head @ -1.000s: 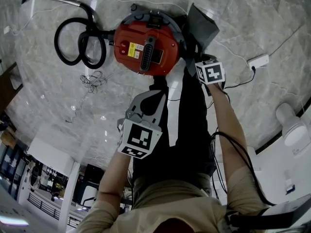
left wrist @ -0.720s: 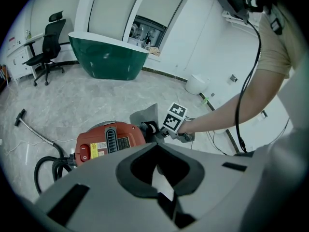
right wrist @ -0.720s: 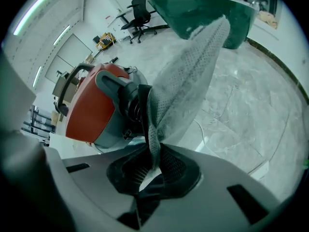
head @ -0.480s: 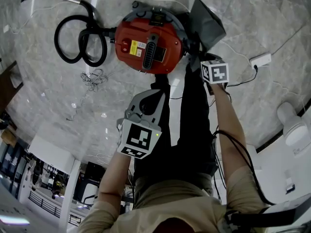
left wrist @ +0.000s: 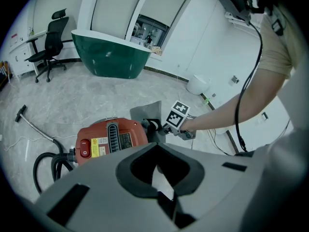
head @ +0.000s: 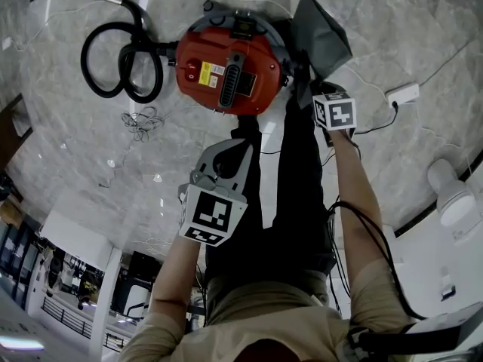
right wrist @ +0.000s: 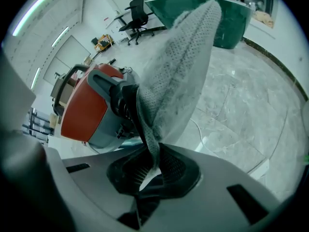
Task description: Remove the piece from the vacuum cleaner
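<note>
A red vacuum cleaner (head: 226, 70) stands on the marble floor. A grey fabric dust bag (head: 321, 36) sticks out from its right side. My right gripper (head: 311, 87) is shut on an edge of that bag. In the right gripper view the bag (right wrist: 183, 66) rises from between the pads of the right gripper (right wrist: 153, 166), and its other end meets a black ribbed port (right wrist: 123, 105) on the vacuum cleaner (right wrist: 84, 108). My left gripper (head: 230, 151) hangs nearer me, below the vacuum, shut with nothing in it. The left gripper view shows the left gripper (left wrist: 158, 173), the vacuum cleaner (left wrist: 111, 139) and the dust bag (left wrist: 145, 114).
A black hose (head: 124, 62) coils at the vacuum's left, with a thin tangle of wire (head: 143, 123) below it. At the right are a white power strip (head: 401, 94), a cable and a white round appliance (head: 453, 194). A green tub (left wrist: 111, 57) and an office chair (left wrist: 48, 52) stand farther off.
The right gripper and the bag have shifted slightly to the right, and the bag stands a little more spread. The left gripper has stayed where it was.
</note>
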The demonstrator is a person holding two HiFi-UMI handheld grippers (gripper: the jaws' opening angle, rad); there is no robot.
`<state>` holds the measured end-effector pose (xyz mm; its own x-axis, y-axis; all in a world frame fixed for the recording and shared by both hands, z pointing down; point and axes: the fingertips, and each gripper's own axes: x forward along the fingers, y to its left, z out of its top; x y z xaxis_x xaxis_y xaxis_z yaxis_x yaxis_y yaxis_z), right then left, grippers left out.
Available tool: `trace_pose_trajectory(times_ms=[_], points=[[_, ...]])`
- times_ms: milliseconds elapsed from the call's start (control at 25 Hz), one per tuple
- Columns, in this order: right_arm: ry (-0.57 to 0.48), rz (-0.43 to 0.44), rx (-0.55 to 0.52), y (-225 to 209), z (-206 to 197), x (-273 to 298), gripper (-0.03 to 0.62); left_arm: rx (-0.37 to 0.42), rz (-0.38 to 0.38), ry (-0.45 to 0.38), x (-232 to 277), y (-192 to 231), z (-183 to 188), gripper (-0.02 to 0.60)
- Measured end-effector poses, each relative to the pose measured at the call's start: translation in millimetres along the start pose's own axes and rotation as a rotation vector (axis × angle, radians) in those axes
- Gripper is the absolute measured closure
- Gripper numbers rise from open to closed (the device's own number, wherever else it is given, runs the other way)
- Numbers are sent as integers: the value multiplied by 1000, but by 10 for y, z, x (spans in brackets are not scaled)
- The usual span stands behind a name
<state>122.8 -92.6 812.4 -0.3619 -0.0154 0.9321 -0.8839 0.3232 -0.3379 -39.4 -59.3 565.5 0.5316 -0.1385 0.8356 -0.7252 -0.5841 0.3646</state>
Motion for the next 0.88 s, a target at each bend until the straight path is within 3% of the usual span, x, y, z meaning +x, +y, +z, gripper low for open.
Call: trace_pose_trajectory(times_ms=[480,800,880], points=[[-4,-65,-106,-163,22,27,563,8,-6,-11,73,-44,52,588],[-7,-99,-124,-338,87,16,563,6,-6,-12,103,-90,17,588],[-15,-132,-86,-476,126,-36,564,4,-5,-11,107,-97,7,588]])
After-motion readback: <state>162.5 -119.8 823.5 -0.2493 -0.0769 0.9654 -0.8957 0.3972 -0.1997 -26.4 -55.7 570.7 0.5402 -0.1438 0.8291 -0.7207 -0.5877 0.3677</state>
